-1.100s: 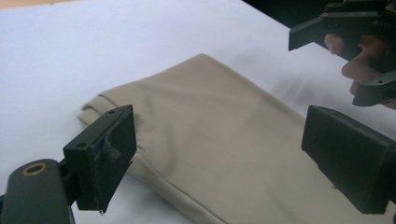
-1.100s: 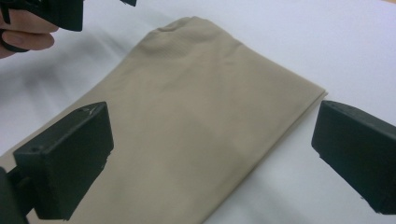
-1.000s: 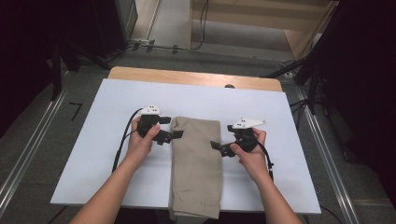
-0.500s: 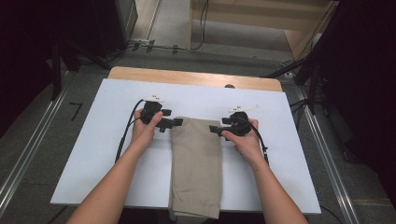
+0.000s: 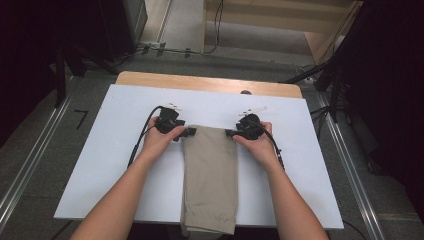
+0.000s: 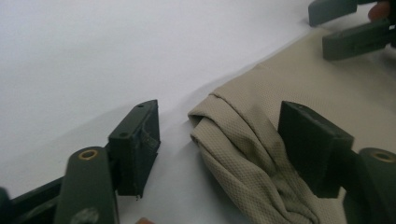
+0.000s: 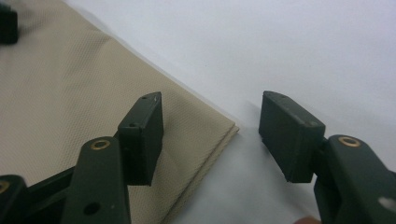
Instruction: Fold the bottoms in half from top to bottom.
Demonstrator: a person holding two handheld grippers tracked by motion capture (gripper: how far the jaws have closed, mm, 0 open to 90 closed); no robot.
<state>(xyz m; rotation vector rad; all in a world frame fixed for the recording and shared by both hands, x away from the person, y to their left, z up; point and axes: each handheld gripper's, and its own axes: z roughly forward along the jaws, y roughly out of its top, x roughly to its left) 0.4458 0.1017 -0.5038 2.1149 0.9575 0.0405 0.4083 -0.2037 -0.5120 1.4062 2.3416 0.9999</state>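
A folded khaki garment (image 5: 210, 175) lies lengthwise on the white board (image 5: 115, 120), its near end hanging over the front edge. My left gripper (image 5: 189, 132) is at its far left corner and my right gripper (image 5: 231, 133) at its far right corner. In the left gripper view the bunched corner (image 6: 233, 140) sits between the jaws of the left gripper (image 6: 224, 149); one jaw rests against the cloth, the other stands apart. In the right gripper view the flat layered corner (image 7: 219, 133) lies between the spread jaws of the right gripper (image 7: 215, 135). Both pairs of jaws have just been closing, and neither pinches the cloth.
The board rests on a wooden table (image 5: 200, 82) whose far edge shows beyond it. A black cable (image 5: 142, 137) loops left from the left gripper. Metal rails (image 5: 30, 160) run along the floor on both sides. Bare board flanks the garment.
Both hands moved away from me along the garment's sides, from its middle to its far corners, and sank toward the board. Both pairs of jaws have narrowed around the corners.
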